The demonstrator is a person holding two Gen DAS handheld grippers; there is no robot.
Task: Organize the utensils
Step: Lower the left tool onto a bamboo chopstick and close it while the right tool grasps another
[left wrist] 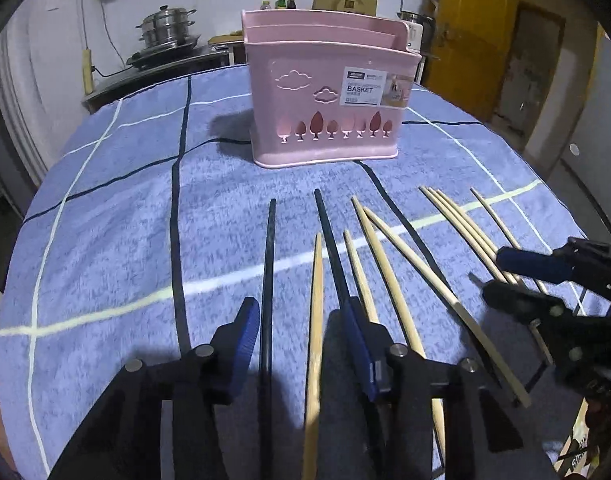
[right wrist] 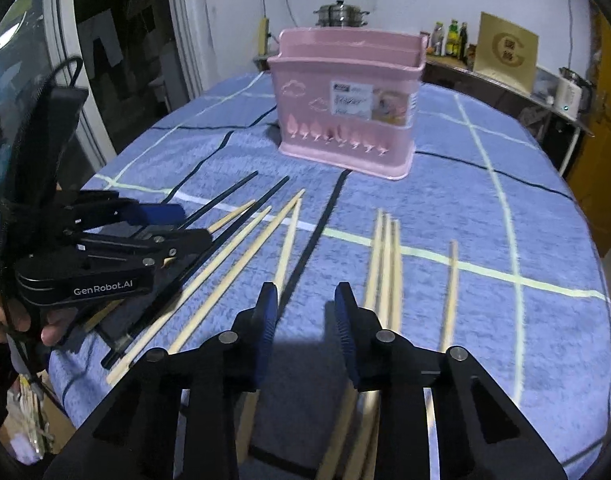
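The left gripper (left wrist: 301,344) had its jaws partly open, and they held nothing. A black chopstick (left wrist: 267,280) and a pale wooden chopstick (left wrist: 316,300) lay on the cloth in the gap between the blue pads (left wrist: 247,344), and the pads did not press on them. A second black chopstick (left wrist: 329,236) ran just beside the other pad. The right gripper (right wrist: 305,332) had its jaws partly open too, and they were also empty. Only bare blue cloth showed between its pads (right wrist: 265,328). One wooden chopstick (right wrist: 287,244) lay next to its left pad, and a bunch of three wooden chopsticks (right wrist: 385,256) lay next to its right pad. A single wooden chopstick (right wrist: 451,280) lay a bit farther off to the right. Two more long wooden chopsticks (right wrist: 241,256) lay slanted between the two grippers. All the chopsticks were flat on the tabletop, which was covered by a blue cloth with white and dark lines (left wrist: 125,220). A pink basket (left wrist: 329,100) stood upright farther back on the cloth, well apart from the chopsticks. It had cloud and tree shapes cut in its side and a white label on the front. In the right wrist view, a hand (right wrist: 29,320) held the left gripper. Behind the tabletop there was a shiny steel pot (left wrist: 167,28), some bottles (right wrist: 451,40) and a yellow door (left wrist: 485,20).
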